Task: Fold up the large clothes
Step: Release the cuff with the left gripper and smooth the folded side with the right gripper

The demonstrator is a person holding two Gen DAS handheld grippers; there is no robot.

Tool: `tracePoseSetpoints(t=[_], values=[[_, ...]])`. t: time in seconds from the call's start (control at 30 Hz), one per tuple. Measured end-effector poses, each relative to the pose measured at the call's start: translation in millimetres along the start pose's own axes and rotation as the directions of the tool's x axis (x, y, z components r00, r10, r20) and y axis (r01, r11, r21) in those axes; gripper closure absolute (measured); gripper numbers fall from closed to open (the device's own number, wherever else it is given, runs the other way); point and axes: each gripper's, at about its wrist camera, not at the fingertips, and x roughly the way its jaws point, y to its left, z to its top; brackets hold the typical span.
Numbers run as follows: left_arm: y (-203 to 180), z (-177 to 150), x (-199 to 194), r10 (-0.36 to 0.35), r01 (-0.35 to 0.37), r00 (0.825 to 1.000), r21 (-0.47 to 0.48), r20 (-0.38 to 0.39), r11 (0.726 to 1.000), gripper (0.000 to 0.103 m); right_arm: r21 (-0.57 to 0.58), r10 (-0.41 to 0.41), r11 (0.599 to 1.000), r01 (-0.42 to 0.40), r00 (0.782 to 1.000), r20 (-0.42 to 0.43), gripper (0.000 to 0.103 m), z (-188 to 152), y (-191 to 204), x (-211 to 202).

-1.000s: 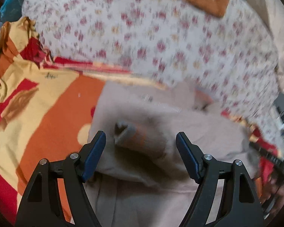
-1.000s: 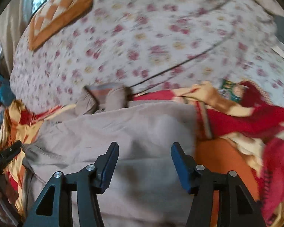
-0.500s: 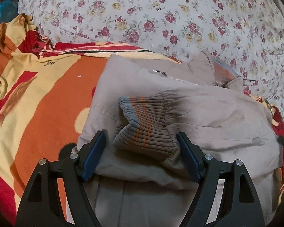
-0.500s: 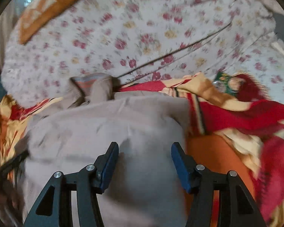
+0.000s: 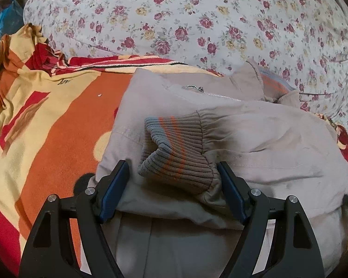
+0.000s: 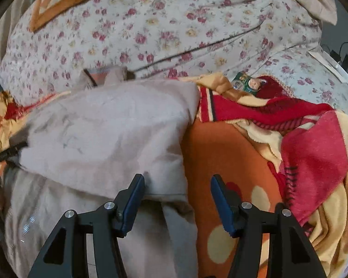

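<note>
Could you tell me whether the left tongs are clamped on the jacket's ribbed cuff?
No, the left tongs stand open, with the cuff lying loose between their fingers.

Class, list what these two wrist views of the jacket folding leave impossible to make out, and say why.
- Left wrist view: the jacket's lower part is cut off by the bottom edge, behind the open left claw.
- Right wrist view: the ribbed collar is blurred; stripes unreadable.
- Right wrist view: the small picture label on the blanket is too small.
</note>
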Motion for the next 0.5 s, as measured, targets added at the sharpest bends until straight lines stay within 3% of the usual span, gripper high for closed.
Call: tracePoseSetpoints(t=[0.1, 0.3, 0.5], values=[[3, -1, -4, -0.017, 0.017, 1.0, -0.012, -0.005, 1.0, 0.025, 0.018, -0.003, 1.0, 0.004, 0.997, -0.082, 0.034, -7, -11, 23], [6, -6, -22, -0.038, 0.038, 0.999, -0.012, 0.005, 0.999, 0.025, 0.069, -0.011, 0.998, 0.012, 1.0, -0.01, 0.033, -18, -22, -8], [3, -15, -35, -0.018, 0.018, 0.999, -0.004, 0.036, 1.0, 0.025, 0.194, 0.089, 0.975, -0.106, 0.992, 0.095, 0.032, -16, -29, -16]])
